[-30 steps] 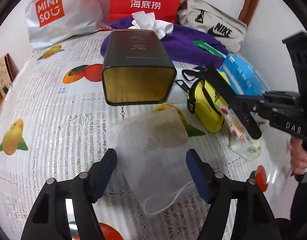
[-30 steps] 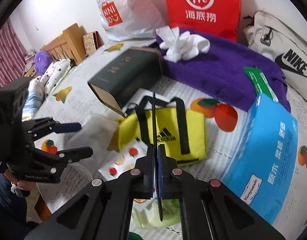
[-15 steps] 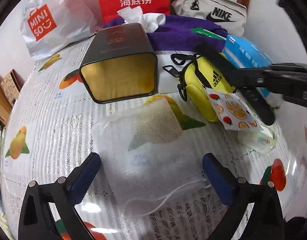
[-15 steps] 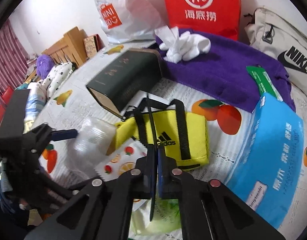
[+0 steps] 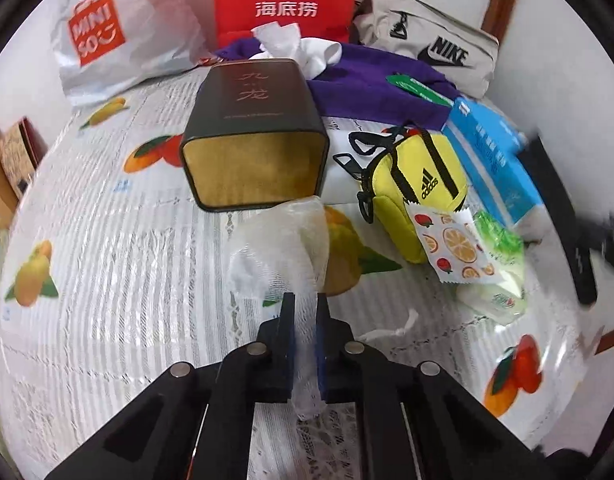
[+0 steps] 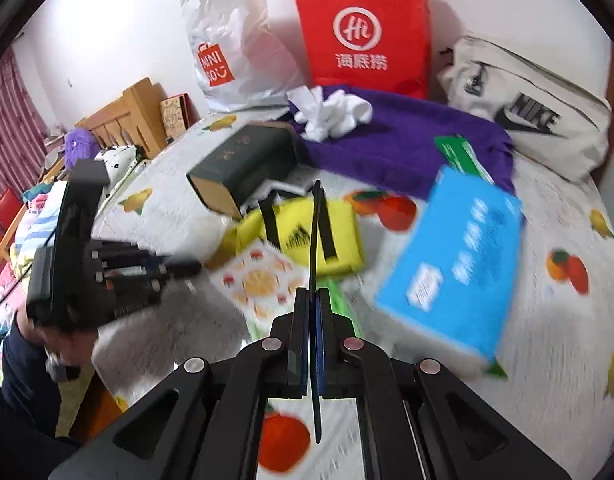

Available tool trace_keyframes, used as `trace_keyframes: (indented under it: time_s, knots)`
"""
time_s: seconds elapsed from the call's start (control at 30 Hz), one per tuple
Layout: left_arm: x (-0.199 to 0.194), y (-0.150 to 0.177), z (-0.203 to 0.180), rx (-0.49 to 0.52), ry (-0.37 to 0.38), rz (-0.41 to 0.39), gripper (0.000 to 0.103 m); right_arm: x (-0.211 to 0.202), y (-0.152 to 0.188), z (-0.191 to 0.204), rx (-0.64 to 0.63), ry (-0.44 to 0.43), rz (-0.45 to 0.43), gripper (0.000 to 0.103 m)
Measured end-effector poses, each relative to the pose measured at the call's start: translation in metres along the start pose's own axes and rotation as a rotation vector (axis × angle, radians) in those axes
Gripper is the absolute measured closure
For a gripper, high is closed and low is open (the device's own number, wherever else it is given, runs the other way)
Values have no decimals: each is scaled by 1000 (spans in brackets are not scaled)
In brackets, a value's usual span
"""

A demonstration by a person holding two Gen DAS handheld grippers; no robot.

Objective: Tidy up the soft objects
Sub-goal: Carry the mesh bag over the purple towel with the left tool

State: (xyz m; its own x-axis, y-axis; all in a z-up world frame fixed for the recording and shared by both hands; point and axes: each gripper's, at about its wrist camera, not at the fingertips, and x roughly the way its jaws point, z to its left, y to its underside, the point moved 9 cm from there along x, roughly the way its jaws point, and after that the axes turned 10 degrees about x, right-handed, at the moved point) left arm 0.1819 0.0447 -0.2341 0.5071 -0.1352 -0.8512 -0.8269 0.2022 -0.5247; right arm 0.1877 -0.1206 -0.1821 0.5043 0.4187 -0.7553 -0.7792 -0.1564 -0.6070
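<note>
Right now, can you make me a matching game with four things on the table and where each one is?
Things:
1. white mesh pouch
2. white socks
3. fruit-print packet
4. dark tin box

Places:
A. lying on its side, open end toward the left wrist camera
B. leaning against the yellow Adidas pouch
C. pinched in the left gripper
D. on the purple cloth

Pairs: 1-C, 2-D, 3-B, 4-A
</note>
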Motion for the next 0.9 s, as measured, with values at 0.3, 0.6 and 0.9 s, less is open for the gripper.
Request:
trace_keyframes:
  time_s: [0.3,0.6,0.9]
  knots:
    - [-11,10,3,-83,16,-3,95,-18,56,-34,80,55,34,100]
    - [-15,12,-3,-124,6,10,95,-6,80,-62,147,82,82,100]
    - [-32,-5,7,-191,-2,-10,95,-15,65,-49,91,-13,69,100]
